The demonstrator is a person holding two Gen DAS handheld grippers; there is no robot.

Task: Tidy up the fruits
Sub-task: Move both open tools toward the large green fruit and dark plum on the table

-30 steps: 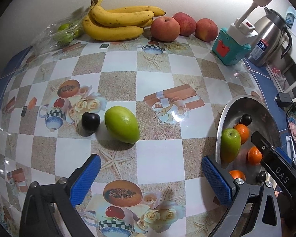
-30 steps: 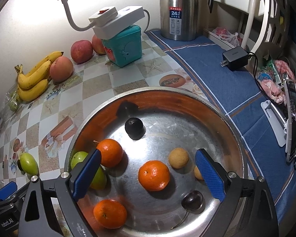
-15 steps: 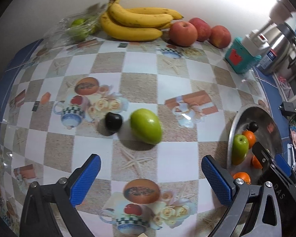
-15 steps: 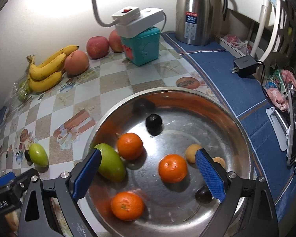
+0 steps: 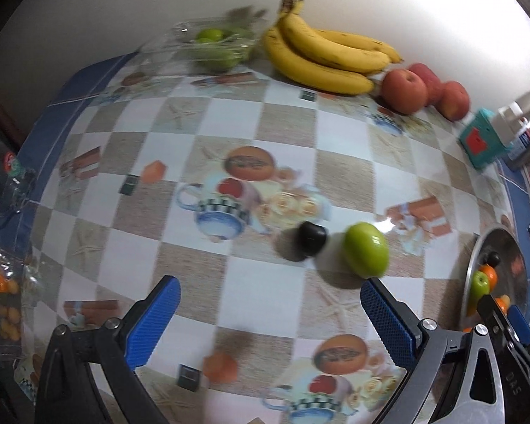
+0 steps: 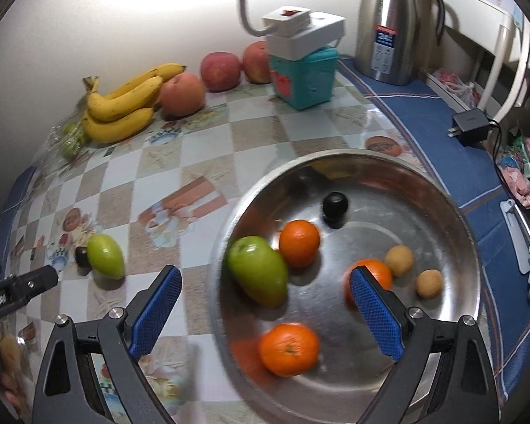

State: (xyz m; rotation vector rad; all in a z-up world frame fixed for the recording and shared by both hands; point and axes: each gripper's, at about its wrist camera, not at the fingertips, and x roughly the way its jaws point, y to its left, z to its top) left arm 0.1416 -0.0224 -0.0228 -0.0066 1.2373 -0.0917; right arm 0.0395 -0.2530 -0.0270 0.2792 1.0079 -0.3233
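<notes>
A green mango [image 5: 365,249] and a dark plum [image 5: 311,235] lie side by side on the checkered tablecloth; the same green mango [image 6: 105,256] shows in the right wrist view. My left gripper [image 5: 270,318] hangs open above the cloth, nearer than both, holding nothing. A steel bowl [image 6: 438,212] holds another green mango [image 6: 258,270], three oranges [image 6: 299,243], a dark plum [image 6: 334,204] and two small brown fruits [image 6: 399,255]. My right gripper [image 6: 265,312] stands open over the bowl's near left rim, empty.
Bananas [image 5: 328,60], three red apples [image 5: 404,91] and a clear bag of green fruit [image 5: 215,44] line the back wall. A teal box [image 6: 305,74] carrying a white power strip, a steel thermos [image 6: 392,24] and a black charger [image 6: 471,127] stand at the back right.
Both grippers have swung left and back. The mango and plum now sit right of centre in the left view; the bowl has shifted right in the right view. Jaws stay open.
</notes>
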